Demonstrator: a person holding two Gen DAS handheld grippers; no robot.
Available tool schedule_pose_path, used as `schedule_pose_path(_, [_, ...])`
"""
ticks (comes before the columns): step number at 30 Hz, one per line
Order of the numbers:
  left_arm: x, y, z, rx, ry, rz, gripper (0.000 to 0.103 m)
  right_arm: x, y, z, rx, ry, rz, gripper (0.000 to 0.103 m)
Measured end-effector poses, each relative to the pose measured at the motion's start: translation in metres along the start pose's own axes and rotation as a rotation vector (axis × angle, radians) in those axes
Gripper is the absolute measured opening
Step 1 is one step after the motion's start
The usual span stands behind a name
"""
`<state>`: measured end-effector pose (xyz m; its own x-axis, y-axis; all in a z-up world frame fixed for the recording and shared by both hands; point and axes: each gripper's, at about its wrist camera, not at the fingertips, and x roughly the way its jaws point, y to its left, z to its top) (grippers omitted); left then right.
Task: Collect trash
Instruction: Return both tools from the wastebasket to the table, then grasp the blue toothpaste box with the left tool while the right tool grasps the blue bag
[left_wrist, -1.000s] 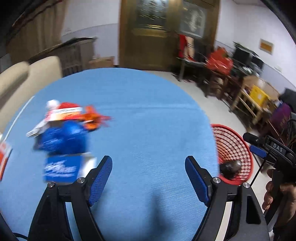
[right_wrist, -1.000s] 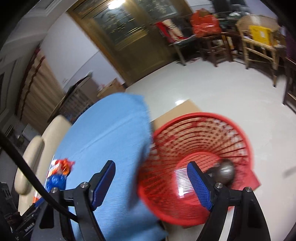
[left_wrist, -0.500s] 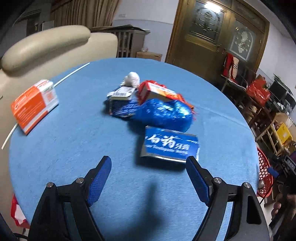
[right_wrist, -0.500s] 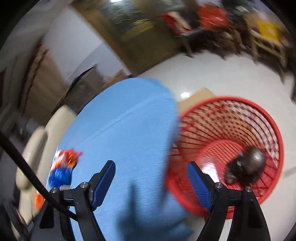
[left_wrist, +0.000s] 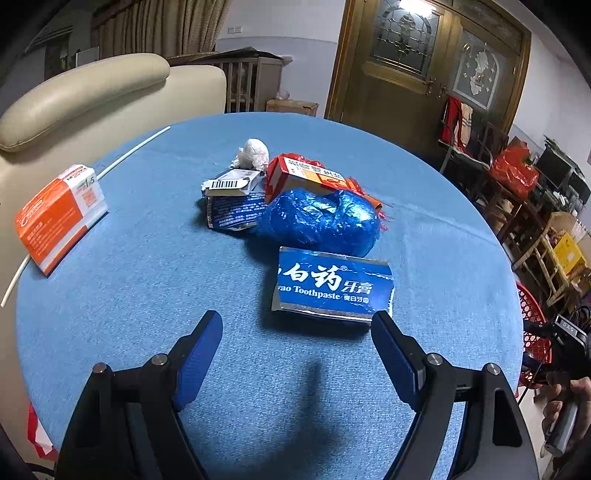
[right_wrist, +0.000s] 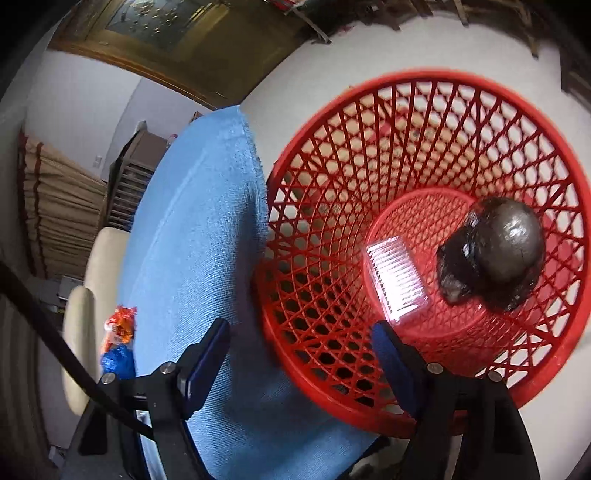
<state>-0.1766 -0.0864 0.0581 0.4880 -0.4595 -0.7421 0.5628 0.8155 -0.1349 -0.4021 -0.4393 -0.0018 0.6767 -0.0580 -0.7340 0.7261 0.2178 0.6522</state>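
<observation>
1. Left wrist view: a round blue table (left_wrist: 147, 314) carries a cluster of trash.
2. A red basket (right_wrist: 424, 92) beside the table holds a dark bag (right_wrist: 495, 251).
3. A toothpaste box (left_wrist: 332, 284) lies just ahead of the left gripper (left_wrist: 295, 332), spread wide.
4. The right gripper (right_wrist: 299, 347) gapes empty over the basket.
</observation>
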Motion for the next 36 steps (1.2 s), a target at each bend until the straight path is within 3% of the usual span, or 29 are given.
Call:
schedule_pose_path(3, [0.003,-0.004,0.001,0.000,0.005,-0.003,0.083,0.003,0.002,-0.004,-0.008,0.003,0.014,0.082])
schedule_pose_path(9, [0.012,-0.017,0.007,0.002,0.016,-0.020,0.083,-0.026,0.019,-0.007,-0.083,-0.188,-0.089,0.082])
schedule_pose_path(12, [0.019,-0.030,0.011,0.056,0.014,-0.026,0.084,-0.045,0.035,-0.008,-0.132,-0.277,-0.115,0.082])
schedule_pose_path(16, [0.030,-0.031,0.012,0.114,0.024,0.012,0.084,-0.064,0.057,-0.007,-0.190,-0.328,-0.104,0.082])
schedule_pose_path(19, [0.030,-0.022,0.010,0.103,0.031,-0.009,0.086,-0.071,0.075,-0.012,-0.240,-0.339,-0.091,0.082])
schedule_pose_path(22, [0.032,-0.016,0.008,0.110,0.030,-0.011,0.089,-0.068,0.089,-0.016,-0.277,-0.324,-0.068,0.082])
schedule_pose_path(27, [0.027,0.002,0.009,0.076,0.038,0.002,0.090,-0.036,0.130,-0.032,-0.375,-0.216,-0.009,0.082])
schedule_pose_path(29, [0.020,0.021,0.004,0.060,0.029,0.048,0.090,-0.024,0.138,-0.039,-0.394,-0.184,0.004,0.082])
schedule_pose_path(33, [0.014,0.065,-0.005,-0.035,0.040,0.142,0.090,0.009,0.162,-0.061,-0.473,-0.082,0.032,0.082])
schedule_pose_path(36, [0.006,0.099,-0.010,-0.186,0.050,0.180,0.090,0.025,0.175,-0.078,-0.521,-0.041,0.046,0.082])
